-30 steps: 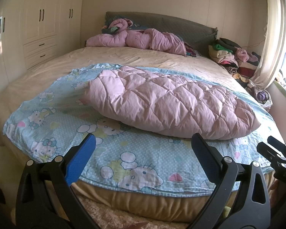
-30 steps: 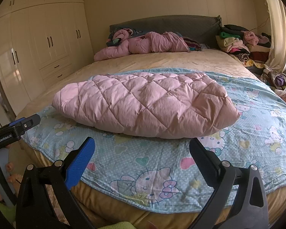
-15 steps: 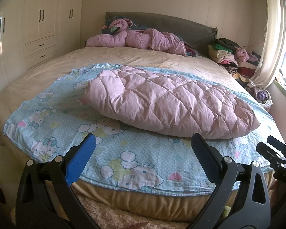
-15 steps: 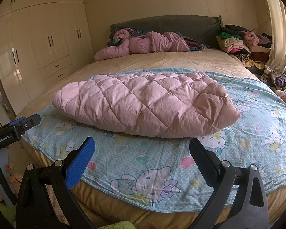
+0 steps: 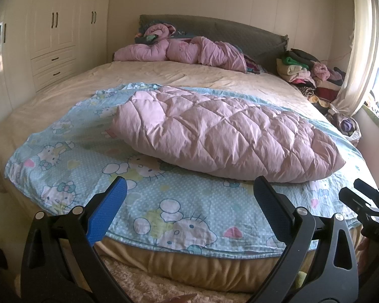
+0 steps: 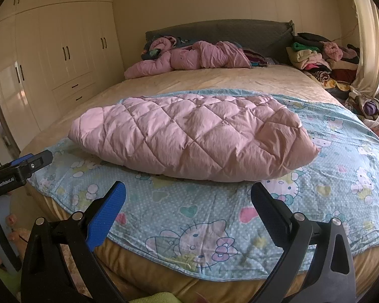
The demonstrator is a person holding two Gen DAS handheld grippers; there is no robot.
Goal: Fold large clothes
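Note:
A pink quilted padded garment lies folded into a long puffy bundle across a light blue cartoon-cat sheet on the bed. My left gripper hovers open over the sheet's near edge, short of the bundle, nothing between its fingers. My right gripper is open too, just before the bundle's near side. Each gripper shows at the edge of the other's view: the right one, the left one.
A second crumpled pink garment lies by the grey headboard. A heap of mixed clothes sits at the right, beside a curtain. White wardrobes line the left wall. A shaggy rug lies below the bed edge.

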